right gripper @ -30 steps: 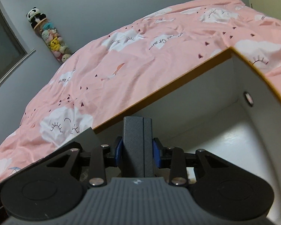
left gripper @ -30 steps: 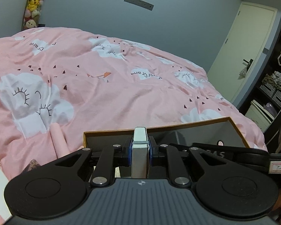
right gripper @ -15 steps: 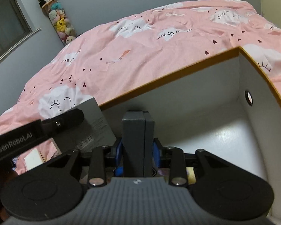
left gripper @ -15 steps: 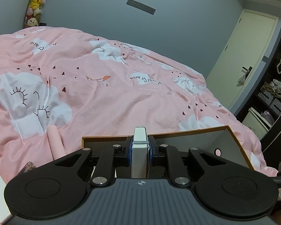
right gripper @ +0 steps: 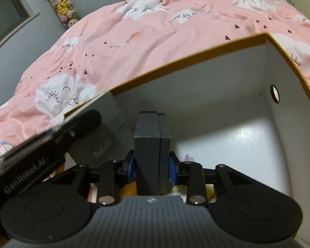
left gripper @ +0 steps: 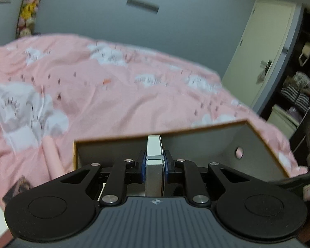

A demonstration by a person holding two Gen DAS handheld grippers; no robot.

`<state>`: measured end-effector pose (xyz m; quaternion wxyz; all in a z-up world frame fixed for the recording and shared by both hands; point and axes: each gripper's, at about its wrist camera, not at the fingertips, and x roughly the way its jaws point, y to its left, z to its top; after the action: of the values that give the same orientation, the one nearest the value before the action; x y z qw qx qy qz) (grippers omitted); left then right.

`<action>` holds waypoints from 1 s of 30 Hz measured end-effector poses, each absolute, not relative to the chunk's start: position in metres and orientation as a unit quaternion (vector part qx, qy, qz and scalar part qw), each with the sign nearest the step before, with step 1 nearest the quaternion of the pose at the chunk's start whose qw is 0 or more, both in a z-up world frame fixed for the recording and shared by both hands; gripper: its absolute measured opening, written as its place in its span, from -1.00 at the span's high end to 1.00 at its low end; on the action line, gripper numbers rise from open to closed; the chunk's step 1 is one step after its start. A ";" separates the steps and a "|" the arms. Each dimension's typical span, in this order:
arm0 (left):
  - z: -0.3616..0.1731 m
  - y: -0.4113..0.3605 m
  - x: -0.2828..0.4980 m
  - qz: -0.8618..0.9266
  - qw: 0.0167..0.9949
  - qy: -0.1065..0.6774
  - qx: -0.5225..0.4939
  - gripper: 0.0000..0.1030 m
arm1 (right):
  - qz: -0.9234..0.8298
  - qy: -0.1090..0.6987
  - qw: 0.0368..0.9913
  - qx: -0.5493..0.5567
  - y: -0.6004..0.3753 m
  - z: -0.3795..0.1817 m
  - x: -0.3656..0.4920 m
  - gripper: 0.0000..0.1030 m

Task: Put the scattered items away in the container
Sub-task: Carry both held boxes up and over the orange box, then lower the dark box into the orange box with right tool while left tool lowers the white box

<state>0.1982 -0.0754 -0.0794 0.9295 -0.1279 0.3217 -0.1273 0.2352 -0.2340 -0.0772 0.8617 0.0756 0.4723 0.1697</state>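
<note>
While both claws hang over the box on the bed, each is closed on a flat item. Left claw: jaws clamped on a thin white case, held edge-up, its tip just short of the box's far wall. Right claw: jaws clamped on a dark grey case, also edge-up, above the white box floor. Box sits near the bed's foot edge, on a soft, rumpled pink quilt; orange rim, round hole in its right wall.

A grey carton leans inside the box at its left wall, with the left tool's arm crossing in front of it in the right view. Some small things lie on the box floor under the right claw, too hidden to name. A pink tube lies on the quilt just outside the box's left wall, not yet packed.

Risks, as judged:
- Two tools share one opening; they could knock each other.
- Dropped on edge, either case may tip against the carton or land on the small things.
- Pressing on the rim could tilt the box on soft bedding.
- Left view is smeared, so its placement is uncertain.
</note>
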 end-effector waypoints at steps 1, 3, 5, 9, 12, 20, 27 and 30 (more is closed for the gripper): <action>-0.083 -0.073 0.200 -0.123 0.925 0.335 -0.133 0.64 | 0.170 0.472 0.861 0.078 -0.236 -0.078 0.234 0.31; -0.088 -0.067 0.202 -0.120 0.919 0.350 -0.140 0.63 | 0.171 0.471 0.862 0.077 -0.237 -0.078 0.231 0.31; -0.088 -0.064 0.206 -0.119 0.911 0.370 -0.139 0.61 | 0.172 0.468 0.863 0.073 -0.237 -0.078 0.227 0.31; -0.092 -0.057 0.213 -0.111 0.895 0.410 -0.139 0.53 | 0.173 0.466 0.864 0.072 -0.237 -0.077 0.226 0.31; -0.092 -0.050 0.217 -0.114 0.881 0.432 -0.153 0.52 | 0.176 0.468 0.863 0.072 -0.238 -0.077 0.225 0.31; -0.088 -0.048 0.224 -0.148 0.853 0.483 -0.132 0.52 | 0.178 0.470 0.861 0.079 -0.241 -0.077 0.224 0.31; -0.086 -0.044 0.226 -0.175 0.841 0.492 -0.141 0.61 | 0.179 0.470 0.861 0.082 -0.242 -0.077 0.223 0.31; -0.078 -0.051 0.216 -0.172 0.874 0.440 -0.116 0.64 | 0.179 0.470 0.861 0.081 -0.242 -0.076 0.223 0.31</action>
<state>0.2159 -0.0506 -0.0779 0.8736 -0.1159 0.4403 -0.1720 0.2226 -0.2417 -0.0763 0.8607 0.0808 0.4699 0.1787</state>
